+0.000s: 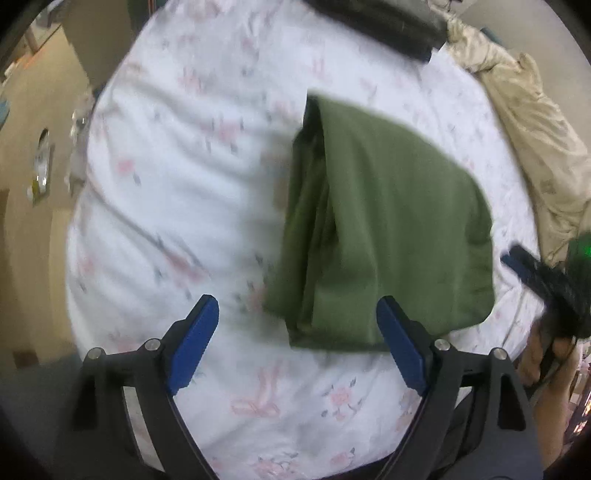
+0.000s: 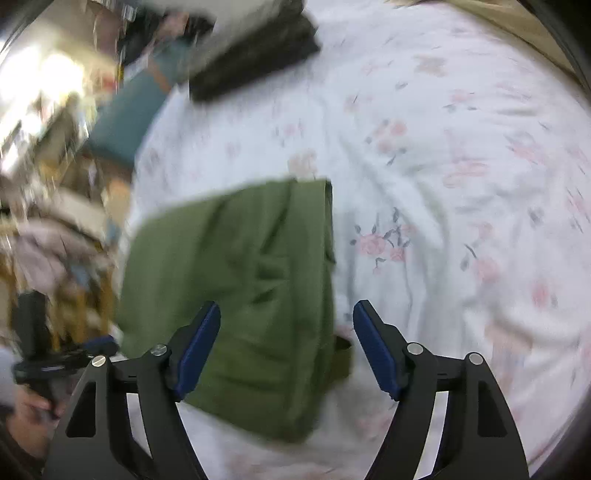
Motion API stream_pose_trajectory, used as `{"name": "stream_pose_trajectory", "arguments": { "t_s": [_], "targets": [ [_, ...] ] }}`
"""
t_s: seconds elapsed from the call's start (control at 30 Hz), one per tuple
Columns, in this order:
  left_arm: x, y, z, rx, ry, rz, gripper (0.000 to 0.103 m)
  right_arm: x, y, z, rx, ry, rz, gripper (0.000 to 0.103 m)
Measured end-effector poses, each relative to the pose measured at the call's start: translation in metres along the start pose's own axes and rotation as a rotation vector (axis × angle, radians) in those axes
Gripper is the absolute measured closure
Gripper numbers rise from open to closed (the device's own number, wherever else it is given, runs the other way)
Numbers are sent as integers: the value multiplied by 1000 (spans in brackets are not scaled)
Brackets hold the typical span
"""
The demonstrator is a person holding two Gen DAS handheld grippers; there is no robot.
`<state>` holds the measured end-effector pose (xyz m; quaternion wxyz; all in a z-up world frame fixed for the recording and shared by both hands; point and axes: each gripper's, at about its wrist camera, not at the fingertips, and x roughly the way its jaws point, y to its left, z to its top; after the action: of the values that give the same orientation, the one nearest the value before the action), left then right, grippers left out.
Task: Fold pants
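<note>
Pants [image 1: 388, 229] folded into a compact green rectangle, lying flat on the bed [image 1: 177, 177], layered edges visible along one side. Nothing pinching them.

Left hand-held gripper [image 1: 297, 341]: jaws spread wide, empty, hovering above the near end of the pants, pads clear of the cloth. Right hand-held gripper [image 2: 286, 349]: also spread, empty, above the pants' near corner, no contact visible.

Bed cover is white with pink floral print, creased. A dark folded item [image 1: 376, 26] sits at the far end of the bed, well apart from the pants. Beige crumpled bedding [image 1: 532, 129] runs along one edge.

Room: beige floor [image 1: 33, 221] beside the bed with small objects on it, too blurred to identify. Right wrist view shows a teal cushion [image 2: 125, 118] and blurred clutter off the bed's side. Both views motion-blurred.
</note>
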<state>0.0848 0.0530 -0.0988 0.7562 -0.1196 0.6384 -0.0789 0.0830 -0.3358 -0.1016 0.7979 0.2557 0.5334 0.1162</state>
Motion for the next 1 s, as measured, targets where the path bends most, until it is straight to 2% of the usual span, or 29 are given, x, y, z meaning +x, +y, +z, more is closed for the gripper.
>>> {"name": "stream_pose_trajectory", "arguments": {
  "t_s": [0.03,0.1,0.13,0.2,0.23,0.27,0.3,0.33,0.37,0.43,0.47,0.53,0.6,0.67,0.77,0.87,0.9,1.0],
  "targets": [
    [-1,1,3,-12,-8,-3,18,-7,-4,-7,43,-24,10,25],
    [5,-1,7,-39,-16,-74,20,-20,-18,-26,155,-25,18,25],
    [11,-7,4,-25,-10,-91,24,-18,-22,-36,195,-19,30,25],
    [32,-21,-1,40,22,-66,41,-10,-23,-52,234,28,11,26],
    [44,-27,-3,74,43,-36,65,-5,-21,-59,216,44,-22,27],
    [52,-31,-3,86,54,-36,92,1,-15,-61,190,55,-56,37],
    [53,-32,-3,90,55,-37,95,6,-8,-63,146,64,-81,67],
    [47,-34,-3,86,32,-47,98,7,-2,-63,106,57,-87,90],
    [40,-35,-1,85,18,-75,99,0,5,-62,73,24,-94,99],
    [24,-35,-1,90,2,-136,100,-19,24,-59,-33,-51,-51,99],
    [11,-34,0,92,-12,-184,102,-31,31,-60,-50,-72,-4,99],
    [-10,-30,-1,112,-44,-207,103,-37,30,-65,-32,-64,53,99],
    [-11,-22,-6,123,-31,-158,103,-30,20,-71,14,-9,43,100],
    [13,-14,-11,113,35,-81,103,-10,14,-77,32,81,-53,100],
    [40,-9,-17,88,87,-34,103,21,6,-82,40,207,-154,99],
    [42,-14,-18,114,86,-10,101,28,1,-81,48,219,-209,98],
    [40,-15,-21,127,95,15,100,27,0,-80,54,214,-215,91],
    [41,-12,-21,139,95,127,99,9,1,-82,51,181,-206,90]
  ]
}}
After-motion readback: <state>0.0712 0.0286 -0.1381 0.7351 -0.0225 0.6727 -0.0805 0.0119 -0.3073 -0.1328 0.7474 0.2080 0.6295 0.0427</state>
